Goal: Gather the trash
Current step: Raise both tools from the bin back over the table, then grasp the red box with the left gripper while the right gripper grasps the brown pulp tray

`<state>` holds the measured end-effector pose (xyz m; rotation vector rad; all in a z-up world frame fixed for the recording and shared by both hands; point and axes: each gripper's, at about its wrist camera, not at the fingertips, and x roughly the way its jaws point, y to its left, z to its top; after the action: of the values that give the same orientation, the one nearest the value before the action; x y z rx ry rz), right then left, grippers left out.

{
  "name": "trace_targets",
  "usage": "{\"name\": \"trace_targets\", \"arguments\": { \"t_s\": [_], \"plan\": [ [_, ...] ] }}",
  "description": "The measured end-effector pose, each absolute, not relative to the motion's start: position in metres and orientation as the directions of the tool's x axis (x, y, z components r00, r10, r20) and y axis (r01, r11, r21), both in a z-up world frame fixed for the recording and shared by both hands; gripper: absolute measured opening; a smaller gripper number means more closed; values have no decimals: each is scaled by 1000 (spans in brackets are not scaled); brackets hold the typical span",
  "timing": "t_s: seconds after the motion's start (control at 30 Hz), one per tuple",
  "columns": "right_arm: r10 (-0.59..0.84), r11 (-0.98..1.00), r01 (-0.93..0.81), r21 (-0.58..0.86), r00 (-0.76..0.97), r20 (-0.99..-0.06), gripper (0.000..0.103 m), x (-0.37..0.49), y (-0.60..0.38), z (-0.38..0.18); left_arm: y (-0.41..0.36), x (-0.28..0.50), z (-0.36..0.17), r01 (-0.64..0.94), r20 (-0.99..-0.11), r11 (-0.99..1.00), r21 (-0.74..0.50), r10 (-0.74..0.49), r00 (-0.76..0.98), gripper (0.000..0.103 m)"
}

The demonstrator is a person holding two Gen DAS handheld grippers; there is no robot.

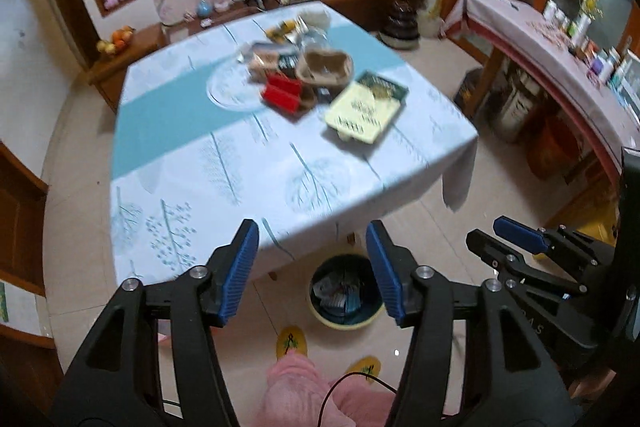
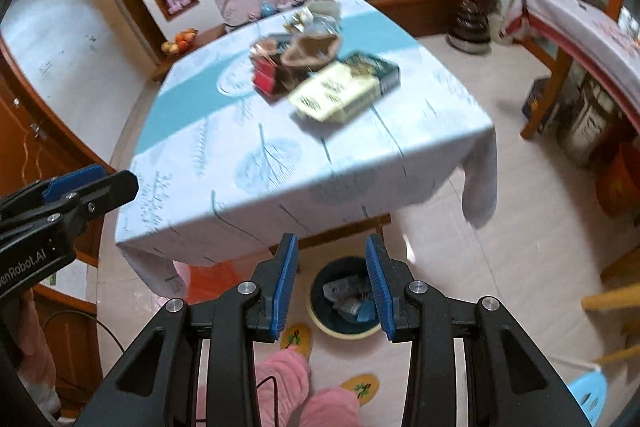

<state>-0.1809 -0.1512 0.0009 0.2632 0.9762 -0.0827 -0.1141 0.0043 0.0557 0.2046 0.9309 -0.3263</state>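
A pile of trash lies on the table (image 1: 192, 163) with the pale blue tree-print cloth: a red box (image 1: 282, 93), a brown paper tray (image 1: 326, 65) and a yellow-green carton (image 1: 366, 107). The right wrist view shows the same red box (image 2: 266, 79) and carton (image 2: 340, 93). On the floor below the table's near edge stands a round trash bin (image 1: 340, 323) holding several wrappers, with the bin (image 2: 344, 335) straight under the right fingers. My left gripper (image 1: 312, 227) is open and empty, high above the bin. My right gripper (image 2: 331, 239) is open too, with nothing between its pads.
A person's pink trouser legs (image 1: 296, 387) and yellow slippers (image 1: 291, 343) are by the bin. A long side table (image 1: 560, 39) with bottles runs along the right. A low wooden cabinet (image 1: 132, 47) lines the far wall. A blue stool (image 2: 588, 391) stands at lower right.
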Motion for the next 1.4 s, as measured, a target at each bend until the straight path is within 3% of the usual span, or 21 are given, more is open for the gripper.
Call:
{"name": "trace_targets", "arguments": {
  "t_s": [0.4, 0.7, 1.0, 1.07, 1.4],
  "plan": [
    [62, 982, 93, 162, 657, -751, 36, -131, -147, 72, 12, -104, 97, 274, -781, 961, 44, -138, 610, 56],
    [79, 982, 82, 173, 652, -754, 36, -68, -152, 80, 15, -49, 94, 242, -789, 970, 14, -138, 598, 60],
    [85, 969, 137, 204, 591, -802, 41, 28, -171, 55, 20, 55, 70, 228, -844, 970, -85, -192, 501, 64],
    [79, 967, 154, 202, 575, -815, 45, 50, -176, 44, 21, 85, 57, 211, -864, 971, -114, -202, 460, 64],
    [63, 943, 257, 211, 485, -872, 45, 176, -208, -32, 7, 212, -27, 114, -938, 972, -207, -230, 259, 64]
  ]
}}
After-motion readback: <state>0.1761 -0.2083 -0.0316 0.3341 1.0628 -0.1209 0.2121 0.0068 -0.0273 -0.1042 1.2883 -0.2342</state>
